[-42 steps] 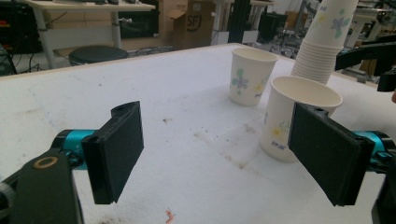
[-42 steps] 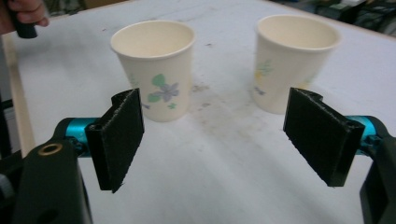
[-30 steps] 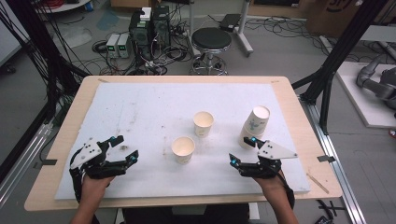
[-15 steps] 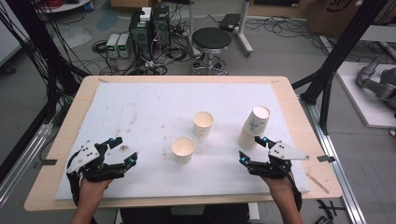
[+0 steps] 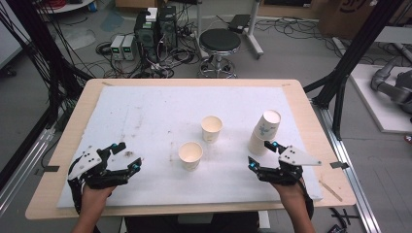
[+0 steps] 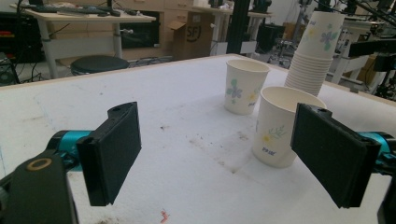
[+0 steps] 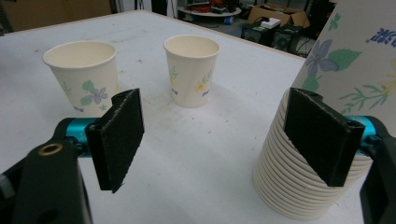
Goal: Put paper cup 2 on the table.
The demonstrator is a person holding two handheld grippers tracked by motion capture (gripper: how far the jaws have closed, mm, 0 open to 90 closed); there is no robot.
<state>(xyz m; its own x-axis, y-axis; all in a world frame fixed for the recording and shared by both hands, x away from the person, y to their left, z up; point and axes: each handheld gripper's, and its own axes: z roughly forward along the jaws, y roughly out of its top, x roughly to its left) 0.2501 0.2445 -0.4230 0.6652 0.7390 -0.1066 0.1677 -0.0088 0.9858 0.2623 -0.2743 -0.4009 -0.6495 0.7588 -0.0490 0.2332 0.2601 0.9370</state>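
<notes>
Since the earlier frame the right tongs (image 5: 261,154) have crept a little toward the stack of paper cups (image 5: 264,130), while the left tongs (image 5: 128,155) have kept their place at the near left of the tabletop (image 5: 145,111). Both sets of tongs stand apart with nothing between the pads; in the right gripper view one black ribbed pad (image 7: 322,135) sits just in front of the stack's lower rims (image 7: 289,186), whether touching I cannot tell, with the other pad (image 7: 119,137) well clear. Judging from this, the step in hand is the approach to the stack, probably to pull off another cup; the next move calls for bringing the stack between the jaws and closing gently, since thin paper walls crush easily. The stack leans slightly and its nested rims form a ridged, cream column, printed with blue flowers and green leaves. Nearer the middle stands one loose cup (image 5: 190,155), tapered, smooth and open upward, and just beyond it a second cup (image 5: 212,128). The tabletop's white sheet is matte and lightly stained, framed by pale wood.
</notes>
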